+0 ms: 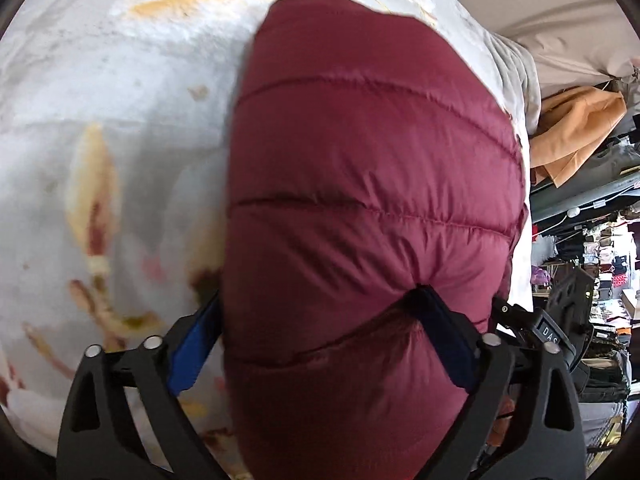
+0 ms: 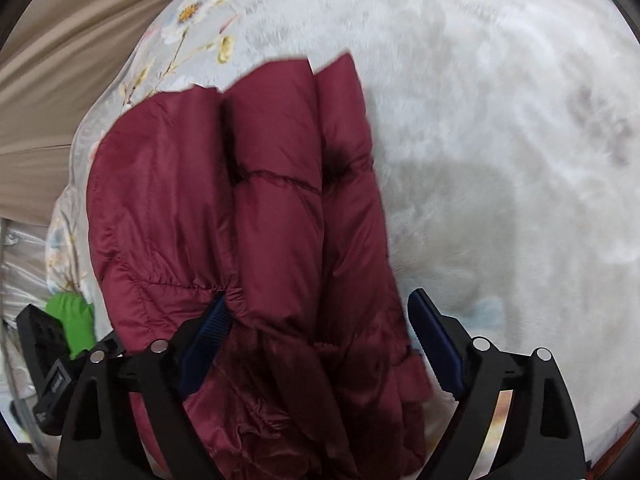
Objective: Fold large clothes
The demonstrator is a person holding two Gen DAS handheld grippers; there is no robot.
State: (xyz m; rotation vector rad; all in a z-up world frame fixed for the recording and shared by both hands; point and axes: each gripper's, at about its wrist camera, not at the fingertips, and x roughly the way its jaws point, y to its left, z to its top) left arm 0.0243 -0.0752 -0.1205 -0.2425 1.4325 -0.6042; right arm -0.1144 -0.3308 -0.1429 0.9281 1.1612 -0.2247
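Maroon quilted puffer jacket (image 1: 372, 184) lies folded into a thick bundle on the pale floral plush blanket (image 1: 100, 80), running from 6 toward 12 o'clock in both wrist views. Blanket covers most of each frame; beige curtain (image 2: 48, 60) sits at 10 o'clock in the right view, cluttered shelves (image 1: 592, 272) at 3 o'clock in the left. Left gripper (image 1: 320, 308): jaws spread wide and straddling the bundle, right blue pad (image 1: 444, 336) denting the fabric, left one at the jacket's edge, so released, not clamping. Right gripper (image 2: 318, 312): jaws also wide, left pad (image 2: 208, 328) touching a pleat, right pad (image 2: 436, 344) clear over the blanket, so released too. Jacket's near end fills the gap between each pair of fingers. Reads as a let-go after a fold. To do it well, I'd lift both claws straight out along the fingers so the ribbed pads don't snag the slick shell and drag the layers open, then press the puffy stack flat before the next fold.
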